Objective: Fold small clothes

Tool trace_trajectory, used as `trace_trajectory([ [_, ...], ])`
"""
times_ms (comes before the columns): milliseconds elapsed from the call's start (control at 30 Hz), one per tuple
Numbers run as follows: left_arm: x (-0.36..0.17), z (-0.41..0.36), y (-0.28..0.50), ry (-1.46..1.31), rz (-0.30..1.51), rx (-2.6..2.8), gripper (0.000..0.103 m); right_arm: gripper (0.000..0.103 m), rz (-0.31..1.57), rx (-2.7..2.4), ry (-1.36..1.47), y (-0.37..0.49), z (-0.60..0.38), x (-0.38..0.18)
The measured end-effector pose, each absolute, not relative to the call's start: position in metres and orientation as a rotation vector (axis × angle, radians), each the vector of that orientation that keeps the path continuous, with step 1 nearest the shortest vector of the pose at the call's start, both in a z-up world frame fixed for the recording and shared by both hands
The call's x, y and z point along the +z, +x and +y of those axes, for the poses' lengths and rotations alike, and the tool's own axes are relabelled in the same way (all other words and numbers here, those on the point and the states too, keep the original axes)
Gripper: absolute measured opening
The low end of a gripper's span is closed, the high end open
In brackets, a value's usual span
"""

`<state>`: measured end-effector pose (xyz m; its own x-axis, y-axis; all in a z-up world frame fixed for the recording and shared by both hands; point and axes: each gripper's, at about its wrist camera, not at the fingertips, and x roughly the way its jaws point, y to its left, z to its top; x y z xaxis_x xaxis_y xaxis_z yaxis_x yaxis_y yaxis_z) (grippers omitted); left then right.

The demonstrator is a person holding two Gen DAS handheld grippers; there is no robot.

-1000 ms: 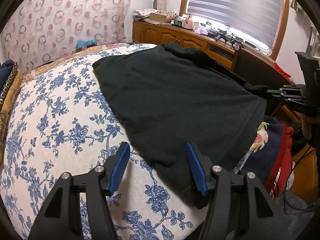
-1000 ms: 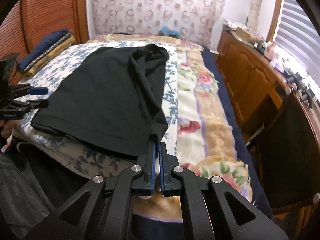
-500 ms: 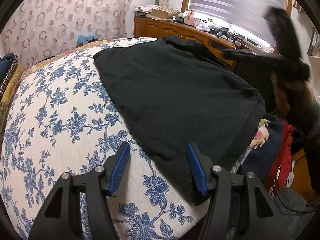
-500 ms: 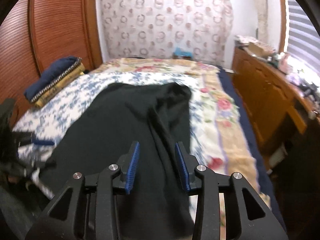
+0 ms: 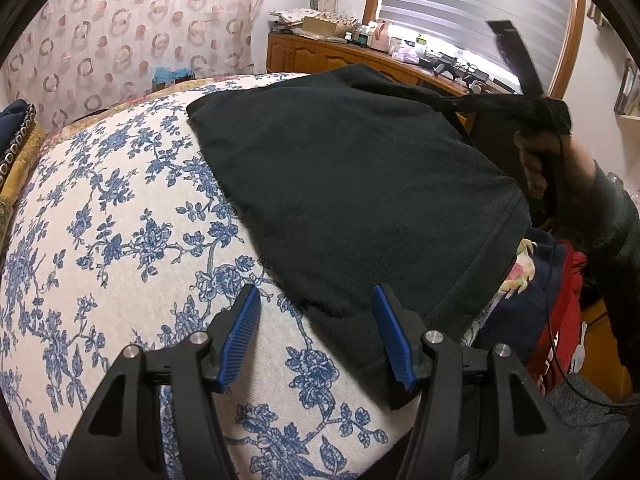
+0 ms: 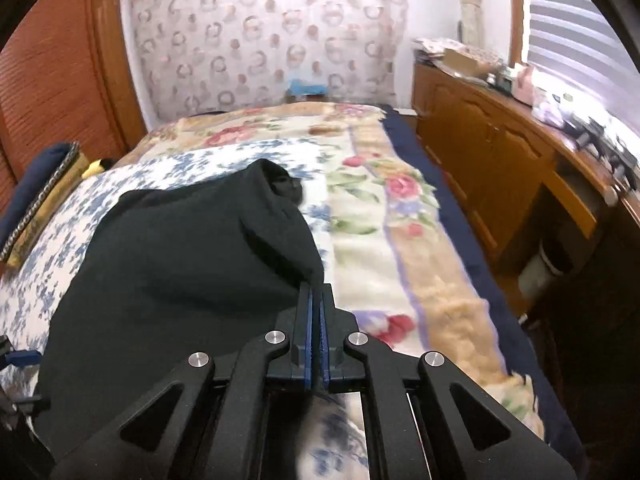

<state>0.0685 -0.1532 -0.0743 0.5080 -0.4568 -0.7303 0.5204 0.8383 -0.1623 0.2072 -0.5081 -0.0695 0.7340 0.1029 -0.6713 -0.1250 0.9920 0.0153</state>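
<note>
Right wrist: right tool (image 6: 316, 320) now clamped again on black garment (image 6: 180, 264); left tool (image 5: 316, 332) still agape.

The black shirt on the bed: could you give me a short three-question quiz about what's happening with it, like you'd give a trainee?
1. True or false: the left gripper is open, with the black shirt not yet clamped.
2. Multiple choice: the right gripper is (A) wide open above the shirt, (B) shut on an edge of the shirt, (C) holding a pillow.
3. Fill in: the shirt lies on a white bedspread printed with ____ flowers.

Key: 1 true; 2 B; 3 blue.
</note>
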Motion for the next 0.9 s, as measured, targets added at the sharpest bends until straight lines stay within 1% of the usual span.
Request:
trace_trajectory([
  [33,-0.074,-0.153,0.067,0.081,0.855,-0.592,0.058,0.000,0.729,0.125,-0.035,0.198,-0.512,-0.068],
  [67,-0.073,-0.151,0.064,0.075,0.856,-0.599,0.058,0.002,0.721,0.121,-0.045,0.192,-0.512,-0.066],
  [133,-0.072,-0.148,0.061,0.044,0.871,-0.620,0.058,0.009,0.700,0.126,-0.071,0.177,-0.511,-0.062],
  [167,-0.072,-0.147,0.059,0.032,0.880,-0.635,0.058,0.021,0.692,0.126,-0.093,0.167,-0.509,-0.059],
  [200,-0.073,-0.148,0.057,0.028,0.897,-0.661,0.058,0.030,0.690,0.118,-0.108,0.161,-0.508,-0.059],
  [233,-0.073,-0.149,0.055,0.035,0.903,-0.673,0.058,0.031,0.686,0.115,-0.116,0.158,-0.507,-0.058],
  [267,-0.073,-0.151,0.052,0.050,0.902,-0.681,0.058,0.033,0.679,0.121,-0.122,0.150,-0.506,-0.057],
  [300,-0.073,-0.154,0.049,0.063,0.901,-0.687,0.058,0.038,0.678,0.135,-0.121,0.147,-0.503,-0.057],
  [367,-0.073,-0.159,0.047,0.078,0.902,-0.698,0.058,0.041,0.674,0.174,-0.119,0.135,-0.497,-0.057],
  [400,-0.073,-0.161,0.047,0.076,0.904,-0.711,0.054,0.044,0.667,0.190,-0.121,0.130,-0.494,-0.056],
  [433,-0.072,-0.164,0.047,0.073,0.910,-0.734,0.037,0.046,0.664,0.202,-0.123,0.127,-0.491,-0.054],
  [500,-0.071,-0.168,0.047,0.088,0.909,-0.748,0.014,0.052,0.654,0.243,-0.128,0.118,-0.484,-0.052],
  [567,-0.064,-0.171,0.046,0.097,0.890,-0.759,0.010,0.056,0.648,0.301,-0.128,0.110,-0.475,-0.049],
  [633,-0.050,-0.172,0.047,0.097,0.853,-0.767,0.009,0.059,0.652,0.341,-0.124,0.109,-0.469,-0.047],
  [767,-0.012,-0.170,0.063,0.032,0.785,-0.786,0.009,0.064,0.649,0.439,-0.121,0.092,-0.454,-0.044],
  [900,0.022,-0.180,0.087,0.032,0.716,-0.786,0.009,0.070,0.654,0.509,-0.128,0.078,-0.440,-0.042],
])
